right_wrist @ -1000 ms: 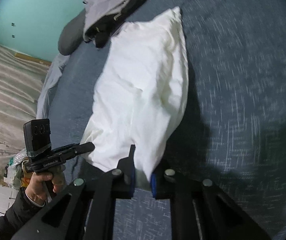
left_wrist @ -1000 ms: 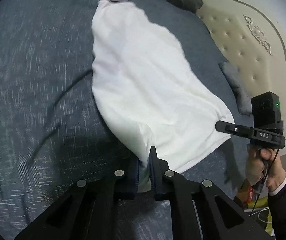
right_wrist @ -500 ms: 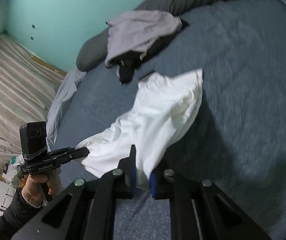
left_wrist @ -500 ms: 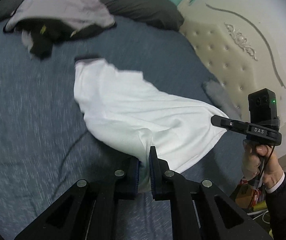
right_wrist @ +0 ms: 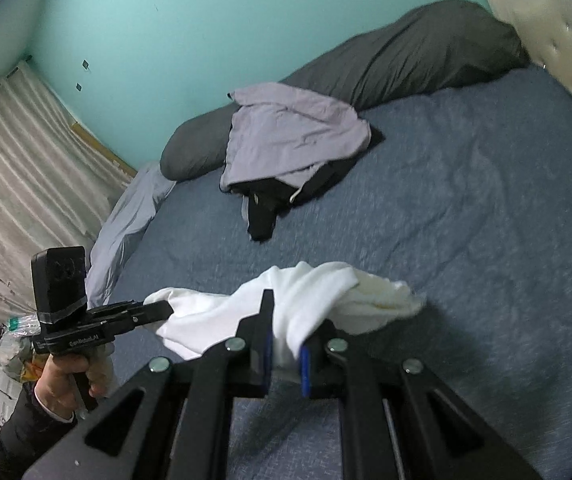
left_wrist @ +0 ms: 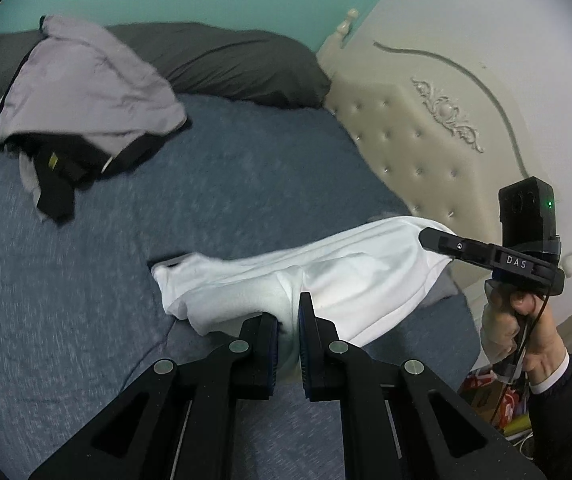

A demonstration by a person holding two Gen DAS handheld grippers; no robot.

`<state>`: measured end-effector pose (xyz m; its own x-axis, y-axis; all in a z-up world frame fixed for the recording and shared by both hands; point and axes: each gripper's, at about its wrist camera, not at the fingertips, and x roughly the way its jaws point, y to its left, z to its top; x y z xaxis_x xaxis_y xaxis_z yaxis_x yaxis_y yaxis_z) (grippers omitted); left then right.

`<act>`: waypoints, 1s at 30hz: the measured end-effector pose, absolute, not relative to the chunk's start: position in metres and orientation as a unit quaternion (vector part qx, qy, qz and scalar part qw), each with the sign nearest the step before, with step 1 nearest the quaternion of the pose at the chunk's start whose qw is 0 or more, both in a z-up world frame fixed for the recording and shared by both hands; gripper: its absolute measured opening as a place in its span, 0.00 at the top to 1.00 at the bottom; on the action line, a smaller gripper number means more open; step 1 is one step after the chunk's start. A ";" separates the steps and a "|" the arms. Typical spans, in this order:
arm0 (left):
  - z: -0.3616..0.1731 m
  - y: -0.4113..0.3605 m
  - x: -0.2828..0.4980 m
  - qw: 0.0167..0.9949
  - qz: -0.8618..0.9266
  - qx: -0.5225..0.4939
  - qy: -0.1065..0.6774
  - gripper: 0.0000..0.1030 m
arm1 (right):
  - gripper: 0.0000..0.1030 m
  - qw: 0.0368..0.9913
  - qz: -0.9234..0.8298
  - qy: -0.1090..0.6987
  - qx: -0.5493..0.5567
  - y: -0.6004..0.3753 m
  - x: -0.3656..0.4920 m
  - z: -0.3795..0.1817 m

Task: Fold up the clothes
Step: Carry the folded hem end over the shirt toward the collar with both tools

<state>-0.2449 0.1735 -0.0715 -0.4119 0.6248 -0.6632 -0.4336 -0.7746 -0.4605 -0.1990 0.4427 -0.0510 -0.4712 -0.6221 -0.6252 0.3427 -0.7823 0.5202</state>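
A white garment (left_wrist: 338, 280) hangs stretched between two hand-held claws above a bed (left_wrist: 226, 184) covered in a blue-grey spread. The left claw (left_wrist: 289, 328) is clenched on one edge of the white cloth, its blue-padded fingers (left_wrist: 272, 340) pressed against the fabric; the right claw (right_wrist: 284, 340) likewise grips an edge, with cloth bunched between its fingers. In the left wrist view the right claw (left_wrist: 432, 237) also appears at the far side, its tip at the cloth's opposite corner, held by the person's right hand (left_wrist: 518, 320) in a dark sleeve. The garment's far end droops to the bedspread, folded loosely over itself. Further up the bed lies a heap of clothes, a pale lilac garment (right_wrist: 290, 132) on top of a black one (right_wrist: 262, 212), resting against a long dark grey pillow (right_wrist: 418, 56). A cream tufted headboard (left_wrist: 418, 140) stands to the right, a turquoise wall (right_wrist: 206, 32) behind.
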 end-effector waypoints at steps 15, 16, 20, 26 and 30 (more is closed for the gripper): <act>-0.011 0.242 -0.245 0.357 0.832 -0.416 -0.084 0.91 | 0.91 0.261 -0.872 -0.162 0.380 0.505 -0.185 0.017; -0.009 0.247 -0.245 0.359 0.832 -0.415 -0.083 0.91 | 0.91 0.259 -0.874 -0.163 0.378 0.510 -0.184 0.020; 0.000 0.267 -0.247 0.372 0.828 -0.411 -0.080 0.91 | 0.91 0.251 -0.880 -0.166 0.368 0.530 -0.181 0.028; 0.007 0.299 -0.258 0.392 0.823 -0.403 -0.078 0.91 | 0.91 0.232 -0.885 -0.166 0.367 0.562 -0.187 0.034; 0.008 0.320 -0.268 0.402 0.820 -0.400 -0.078 0.91 | 0.91 0.222 -0.888 -0.162 0.368 0.583 -0.196 0.038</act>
